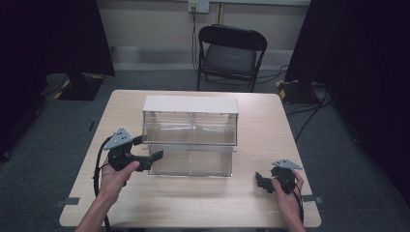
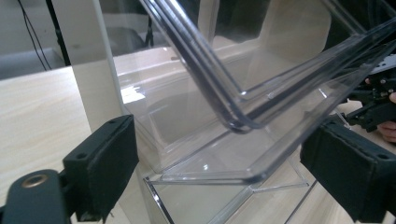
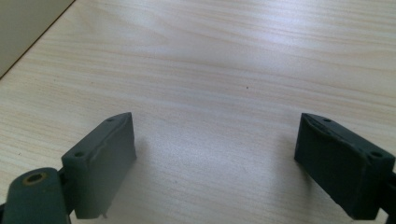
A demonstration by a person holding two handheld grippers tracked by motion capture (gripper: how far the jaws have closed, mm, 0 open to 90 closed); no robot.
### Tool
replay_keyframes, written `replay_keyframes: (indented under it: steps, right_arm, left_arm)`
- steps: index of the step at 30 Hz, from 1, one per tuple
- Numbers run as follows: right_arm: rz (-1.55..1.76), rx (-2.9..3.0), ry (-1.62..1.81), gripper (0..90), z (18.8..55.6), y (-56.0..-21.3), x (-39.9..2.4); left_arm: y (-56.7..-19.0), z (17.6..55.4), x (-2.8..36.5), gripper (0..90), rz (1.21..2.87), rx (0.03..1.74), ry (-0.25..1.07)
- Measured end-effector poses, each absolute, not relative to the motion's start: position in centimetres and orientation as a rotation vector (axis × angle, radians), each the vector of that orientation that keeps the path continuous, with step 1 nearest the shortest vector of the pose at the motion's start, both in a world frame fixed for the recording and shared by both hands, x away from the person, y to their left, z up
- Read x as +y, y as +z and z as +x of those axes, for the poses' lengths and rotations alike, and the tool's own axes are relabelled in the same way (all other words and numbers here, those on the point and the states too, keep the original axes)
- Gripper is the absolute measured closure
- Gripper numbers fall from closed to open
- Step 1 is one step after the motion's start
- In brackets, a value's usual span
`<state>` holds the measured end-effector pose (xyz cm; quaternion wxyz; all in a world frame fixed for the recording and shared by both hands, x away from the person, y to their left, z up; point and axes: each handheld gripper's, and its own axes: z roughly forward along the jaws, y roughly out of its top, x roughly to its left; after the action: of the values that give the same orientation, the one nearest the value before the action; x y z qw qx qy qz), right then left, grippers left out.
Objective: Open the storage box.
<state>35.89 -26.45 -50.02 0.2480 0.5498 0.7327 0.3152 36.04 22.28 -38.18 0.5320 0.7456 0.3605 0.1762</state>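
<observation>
Left gripper (image 1: pixel 147 153) is sitting at the left front corner of the clear acrylic drawer box (image 1: pixel 190 126), jaws spread wide and straddling the corner of the tilted-out lower drawer (image 1: pixel 191 162). Not clamping yet: in the left gripper view both pads (image 2: pixel 105 161) are standing clear of the plastic, with the drawer's rounded lip (image 2: pixel 243 123) passing between them. My read is that it's lining up on the drawer edge to grip it, either to push it shut or to pull it further out.

Right gripper (image 1: pixel 261 181) is parking low near the table's (image 1: pixel 261 121) right front corner, well apart from the box. Jaws are wide too, nothing between them; the right gripper view is looking at bare wood grain (image 3: pixel 210 70). It's likely just staying out of the way.

The box is sitting mid-table, slightly toward the far side: transparent walls, opaque white top panel (image 1: pixel 190 104), two tiers, each split by a centre divider. Upper tier is looking closed and flush; the lower drawer is hanging out toward the person, front edge dipping. All compartments are looking empty. The plastic is glossy and glary, so edges are hard to read.
</observation>
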Motion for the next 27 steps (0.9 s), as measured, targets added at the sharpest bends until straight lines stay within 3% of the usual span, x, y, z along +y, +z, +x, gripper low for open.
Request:
replay_keyframes:
  steps: [27]
  right_arm:
    - [1.499,1.997,0.859,11.6,35.88,-50.02,-26.44]
  left_arm:
    - [-38.48,36.41,22.30,11.8,1.779,0.872,0.378]
